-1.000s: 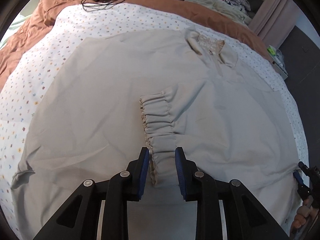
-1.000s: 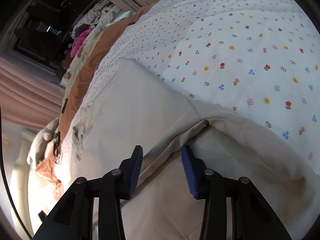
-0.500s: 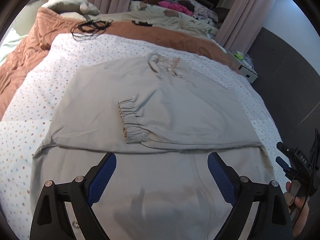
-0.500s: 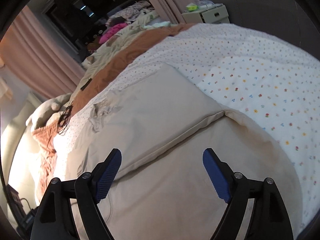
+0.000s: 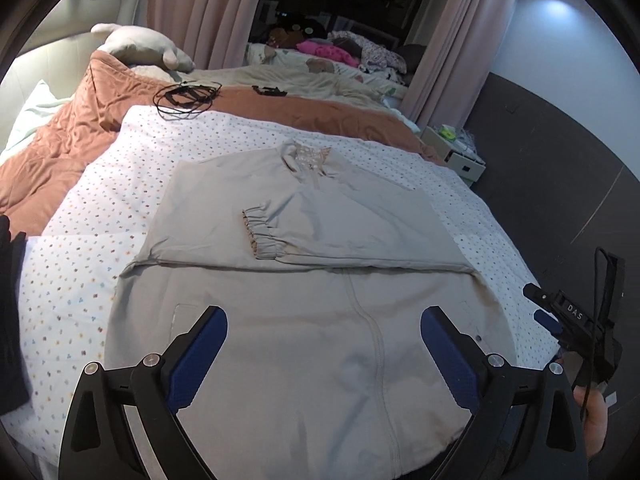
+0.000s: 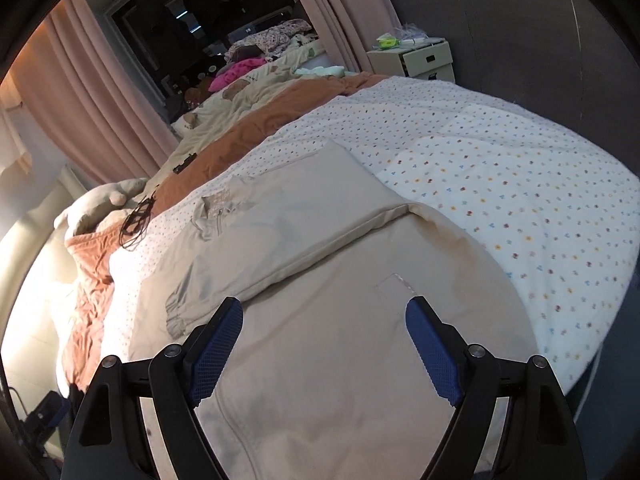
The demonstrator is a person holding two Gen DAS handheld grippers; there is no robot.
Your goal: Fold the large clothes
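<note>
A large beige garment (image 5: 360, 236) lies flat on the flowered bedspread (image 5: 100, 208), its upper half doubled over with a sleeve laid across it; the gathered cuff (image 5: 262, 236) rests mid-chest below the collar (image 5: 308, 158). My left gripper (image 5: 322, 344) hovers above the lower half, its jaws opening wide with nothing held between them. My right gripper (image 6: 324, 336) stands open over the same garment (image 6: 340, 300), clear of the fold edge and the cuff (image 6: 178, 316). In the left wrist view the right gripper (image 5: 560, 316) shows at the right edge, held by a hand.
A brown blanket (image 5: 80, 128) with a black cable (image 5: 184, 98) lies beyond the bedspread. A plush toy (image 5: 140, 46) and heaped clothes (image 5: 328, 50) sit at the back. A white storage box (image 5: 460, 156) stands by the dark wall at the right.
Both grippers let go of the fabric, spread wide and pulled back and up from the garment. The left had been closed around the cuff, which now lies on the folded garment.
</note>
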